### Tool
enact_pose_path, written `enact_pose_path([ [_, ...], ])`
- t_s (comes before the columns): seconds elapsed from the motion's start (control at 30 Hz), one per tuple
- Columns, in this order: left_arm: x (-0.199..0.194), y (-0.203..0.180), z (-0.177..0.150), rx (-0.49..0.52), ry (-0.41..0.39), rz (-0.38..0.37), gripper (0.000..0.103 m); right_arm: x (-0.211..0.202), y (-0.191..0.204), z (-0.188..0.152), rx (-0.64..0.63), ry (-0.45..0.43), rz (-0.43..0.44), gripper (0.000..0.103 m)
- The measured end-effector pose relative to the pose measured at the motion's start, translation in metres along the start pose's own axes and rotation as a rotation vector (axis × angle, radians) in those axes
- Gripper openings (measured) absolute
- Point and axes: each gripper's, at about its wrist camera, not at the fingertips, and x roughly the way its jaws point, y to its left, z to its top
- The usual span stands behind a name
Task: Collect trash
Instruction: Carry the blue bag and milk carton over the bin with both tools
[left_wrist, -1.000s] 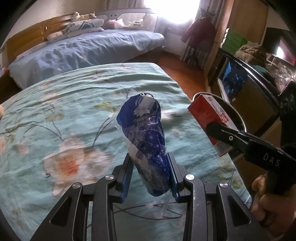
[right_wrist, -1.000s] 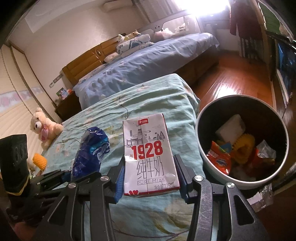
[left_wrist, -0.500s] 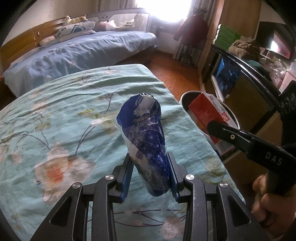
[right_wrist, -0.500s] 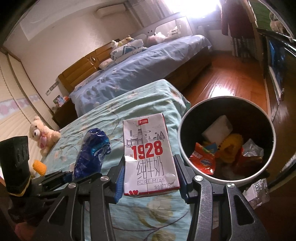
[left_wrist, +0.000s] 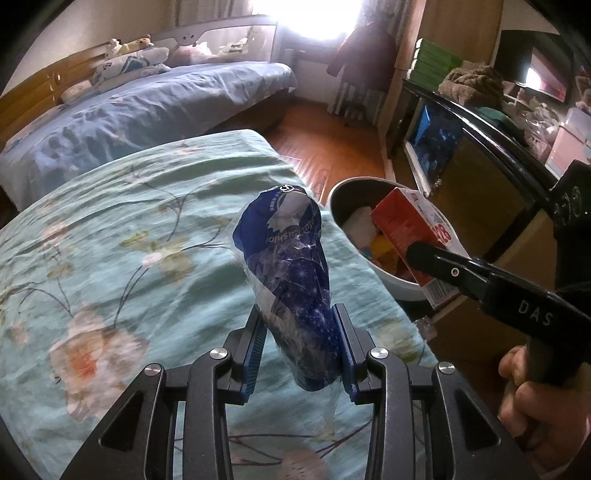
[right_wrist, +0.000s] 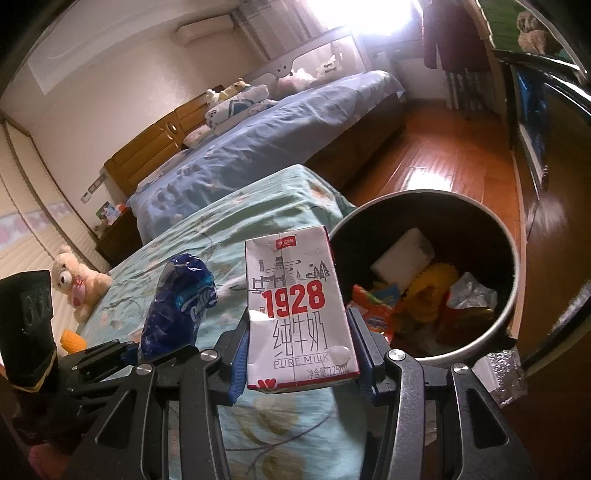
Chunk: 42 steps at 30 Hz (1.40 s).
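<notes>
Around the work lay a bed with a teal flowered cover (left_wrist: 122, 229), filling the left and centre of both views, and behind it a second bed in blue sheets (left_wrist: 155, 99) at the upper left. A round bin (right_wrist: 509, 295) stood on the wooden floor just beside the near bed's corner, at centre right of the right wrist view, already holding wrappers and a white block. A teddy bear (right_wrist: 79, 280) sat at that view's left edge. Nothing stood between the carton and the bin's mouth. The left tool (left_wrist: 301, 349) was clenched on a crumpled blue wrapper (left_wrist: 291, 266), upright above the cover. The right tool (right_wrist: 295, 354) gripped a milk carton (right_wrist: 299, 314) by its sides, beside the bin's rim.
</notes>
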Motion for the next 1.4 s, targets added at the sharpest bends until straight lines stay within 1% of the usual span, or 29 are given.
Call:
enact_pose_path([
  [0.27,0.009,-0.016,0.007,0.032,0.005,-0.014,0.034,-0.01,-0.024,0.003,0.036,-0.019,-0.032,0.048],
  [0.53,0.019,-0.028,0.014,0.056,0.015,-0.027,0.034,-0.014,-0.038,0.003,0.06,-0.024,-0.046,0.048],
  [1.4,0.034,-0.048,0.028,0.108,0.015,-0.03,0.035,-0.016,-0.064,0.014,0.094,-0.035,-0.075,0.048],
])
